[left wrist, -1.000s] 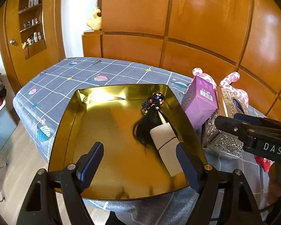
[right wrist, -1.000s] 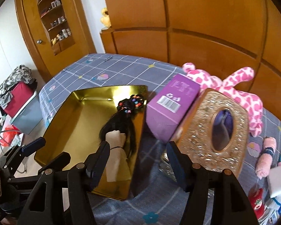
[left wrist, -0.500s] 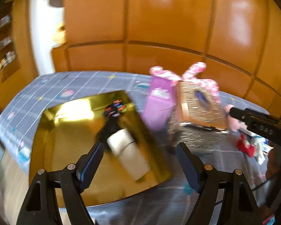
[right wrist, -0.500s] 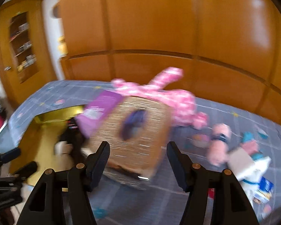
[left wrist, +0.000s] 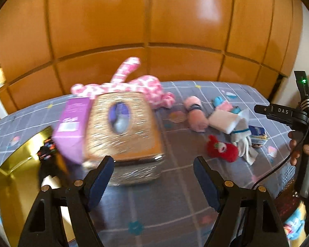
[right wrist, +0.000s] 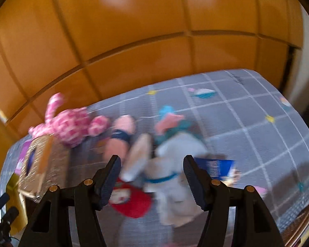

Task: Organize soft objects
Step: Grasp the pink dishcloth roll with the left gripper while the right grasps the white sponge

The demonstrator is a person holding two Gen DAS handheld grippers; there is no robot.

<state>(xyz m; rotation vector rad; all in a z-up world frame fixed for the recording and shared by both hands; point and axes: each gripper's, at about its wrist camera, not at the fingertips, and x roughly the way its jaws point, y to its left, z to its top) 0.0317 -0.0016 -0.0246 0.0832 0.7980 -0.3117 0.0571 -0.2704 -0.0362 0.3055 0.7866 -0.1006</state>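
Observation:
A pile of soft things lies on the grey checked bedspread point(left wrist: 175, 185): a red plush point(left wrist: 222, 149) point(right wrist: 131, 199), a white sock with a blue band point(left wrist: 242, 135) point(right wrist: 171, 177), a pink roll point(left wrist: 195, 113) point(right wrist: 119, 142), a folded cream cloth point(left wrist: 223, 120) and a pink spotted plush toy point(left wrist: 134, 86) point(right wrist: 70, 125). My right gripper point(right wrist: 151, 179) is open just above the red plush and white sock. My left gripper point(left wrist: 153, 182) is open and empty, in front of the glittery tissue box point(left wrist: 121, 127). The gold tray point(left wrist: 16, 177) at left holds a black hair piece point(left wrist: 47, 158).
A purple box point(left wrist: 72, 127) leans against the tissue box. A blue packet point(left wrist: 257, 136) point(right wrist: 214, 167) lies right of the sock. Wooden panelling point(left wrist: 154, 30) stands behind the bed. The bed edge drops off at the right. Both views are blurred by motion.
Both grippers have swung right, away from the gold tray. The right one now hangs over the pile of soft things. Both stay open and empty.

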